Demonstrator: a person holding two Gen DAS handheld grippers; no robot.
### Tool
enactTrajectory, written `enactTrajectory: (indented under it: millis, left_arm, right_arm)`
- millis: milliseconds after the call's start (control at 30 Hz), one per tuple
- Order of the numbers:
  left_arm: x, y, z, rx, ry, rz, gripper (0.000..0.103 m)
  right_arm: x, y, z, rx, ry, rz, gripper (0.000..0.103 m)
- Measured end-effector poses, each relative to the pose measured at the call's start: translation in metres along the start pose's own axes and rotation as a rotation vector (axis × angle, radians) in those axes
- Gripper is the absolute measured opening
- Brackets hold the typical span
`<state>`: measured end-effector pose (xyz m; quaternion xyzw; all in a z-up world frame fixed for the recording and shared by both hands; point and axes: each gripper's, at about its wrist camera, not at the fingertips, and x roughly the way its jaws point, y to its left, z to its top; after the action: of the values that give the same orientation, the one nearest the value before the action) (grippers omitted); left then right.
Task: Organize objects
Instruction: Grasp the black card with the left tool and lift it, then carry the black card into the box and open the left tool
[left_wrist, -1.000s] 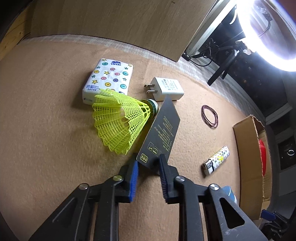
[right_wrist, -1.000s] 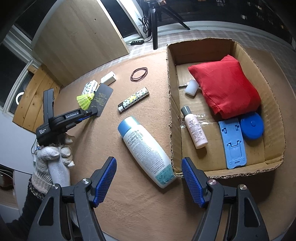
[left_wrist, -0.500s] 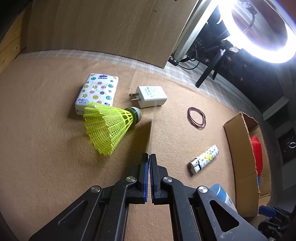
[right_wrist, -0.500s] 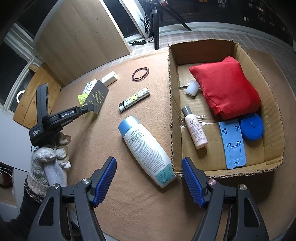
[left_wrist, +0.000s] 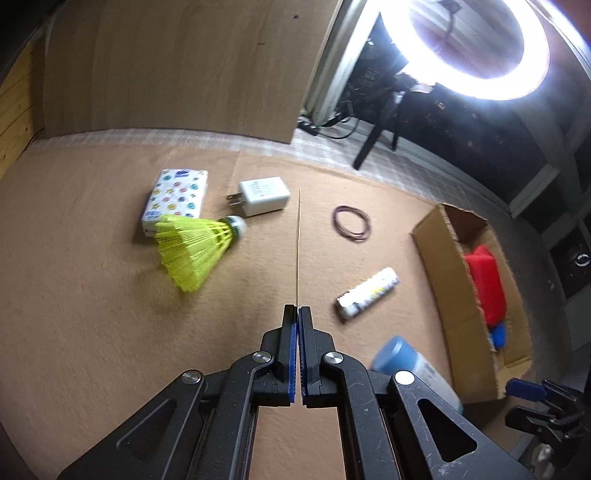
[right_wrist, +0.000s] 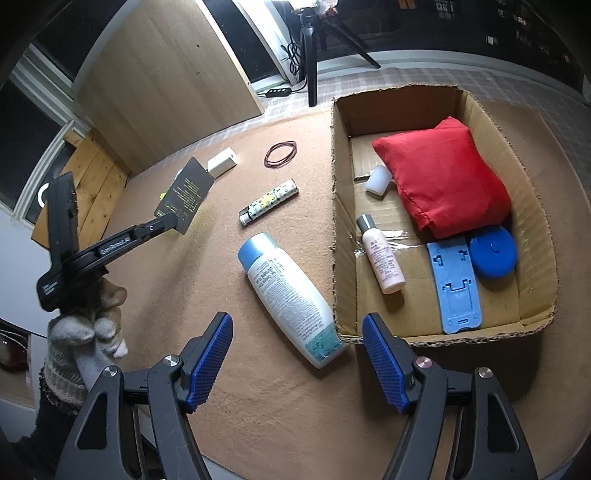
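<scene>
The shuttlecock (left_wrist: 192, 251) is neon yellow. The cushion (right_wrist: 443, 181) is red. The tissue pack (left_wrist: 175, 199) is white with coloured dots and stars.

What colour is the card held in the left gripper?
Black card with small gold print, clearest in the right wrist view.

Box (right_wrist: 535, 206) at right of desk (right_wrist: 295, 398), holding pouch (right_wrist: 443, 177) and small bottle (right_wrist: 382, 258); large bottle (right_wrist: 291, 295) lies beside its left wall, lighter (right_wrist: 269, 202) behind.
</scene>
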<state>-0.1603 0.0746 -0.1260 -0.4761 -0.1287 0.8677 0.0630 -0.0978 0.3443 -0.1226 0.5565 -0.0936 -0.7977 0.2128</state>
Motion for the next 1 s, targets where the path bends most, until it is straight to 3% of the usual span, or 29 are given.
enactTrajectory:
  millis: [300, 733, 1000]
  left_arm:
    - [-0.015, -0.070, 0.003, 0.106, -0.014, -0.094, 0.000]
    - [-0.001, -0.192, 0.001, 0.280, 0.011, -0.212, 0.000]
    - [0.009, -0.223, -0.004, 0.325, 0.034, -0.225, 0.000]
  right_arm:
    - [-0.018, -0.011, -0.004, 0.006, -0.035, -0.030, 0.069]
    - [-0.040, -0.043, -0.014, 0.052, -0.070, -0.065, 0.069]
    - [-0.042, -0.059, -0.020, 0.091, -0.068, -0.072, 0.069]
